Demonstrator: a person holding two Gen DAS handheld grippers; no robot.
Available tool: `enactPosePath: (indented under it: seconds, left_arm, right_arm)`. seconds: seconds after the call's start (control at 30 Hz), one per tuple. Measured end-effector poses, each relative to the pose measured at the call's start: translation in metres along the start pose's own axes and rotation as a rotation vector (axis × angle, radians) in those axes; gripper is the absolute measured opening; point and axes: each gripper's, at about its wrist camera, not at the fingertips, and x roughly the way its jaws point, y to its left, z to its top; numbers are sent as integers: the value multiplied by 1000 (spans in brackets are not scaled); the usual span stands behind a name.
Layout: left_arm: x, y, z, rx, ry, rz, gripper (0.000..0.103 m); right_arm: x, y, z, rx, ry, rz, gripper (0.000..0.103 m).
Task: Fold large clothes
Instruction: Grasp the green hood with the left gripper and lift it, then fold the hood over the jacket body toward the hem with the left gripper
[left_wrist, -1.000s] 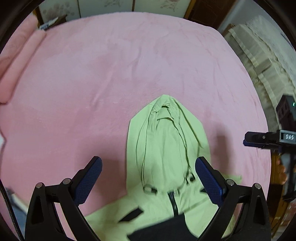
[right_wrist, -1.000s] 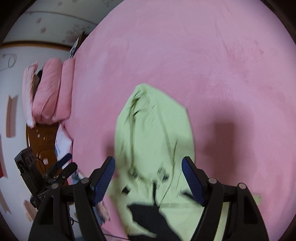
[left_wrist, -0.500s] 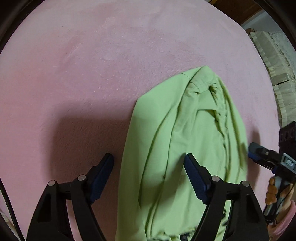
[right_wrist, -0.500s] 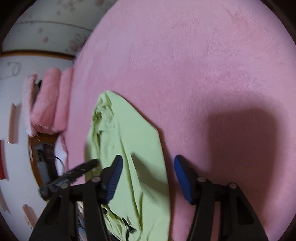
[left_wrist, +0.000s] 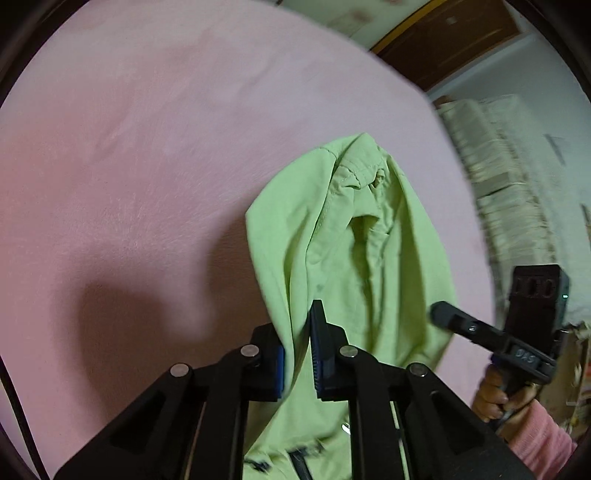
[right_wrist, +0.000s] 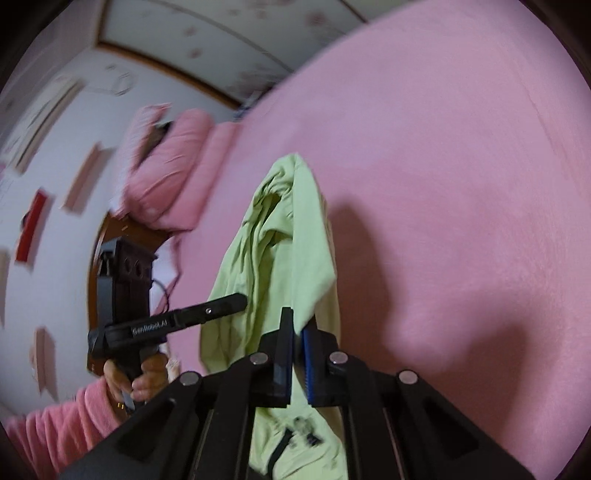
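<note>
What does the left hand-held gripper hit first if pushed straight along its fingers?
More of the light green hooded jacket: the left hand-held gripper, jaws closing, already has a fold between its pads. Beyond the hood lies the pink bed cover; depth is unclear.

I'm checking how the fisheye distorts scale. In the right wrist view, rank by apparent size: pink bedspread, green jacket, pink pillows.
1. Pink bedspread
2. Green jacket, though nearness enlarges it
3. Pink pillows, farther away

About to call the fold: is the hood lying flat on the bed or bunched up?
Bunched. The hood is gathered into ridges, pinched on its sides by the left gripper and right gripper, above the bed.
</note>
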Motion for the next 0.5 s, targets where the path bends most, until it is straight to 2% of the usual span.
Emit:
enactPosePath:
  seconds: [0.13,0.37,0.5]
  left_arm:
    - [-42,-18,-28,42,-17,-31,9]
    - [-106,-31,-74,85,-17,-23,9]
    - [-129,-36,-114,125,2,26,9]
  right_arm:
    - [-26,30,-16,-65,-11,35,4]
    - [-57,63,-54,-98,5,33,4]
    - [-71,66,-85,-66,16,19,8]
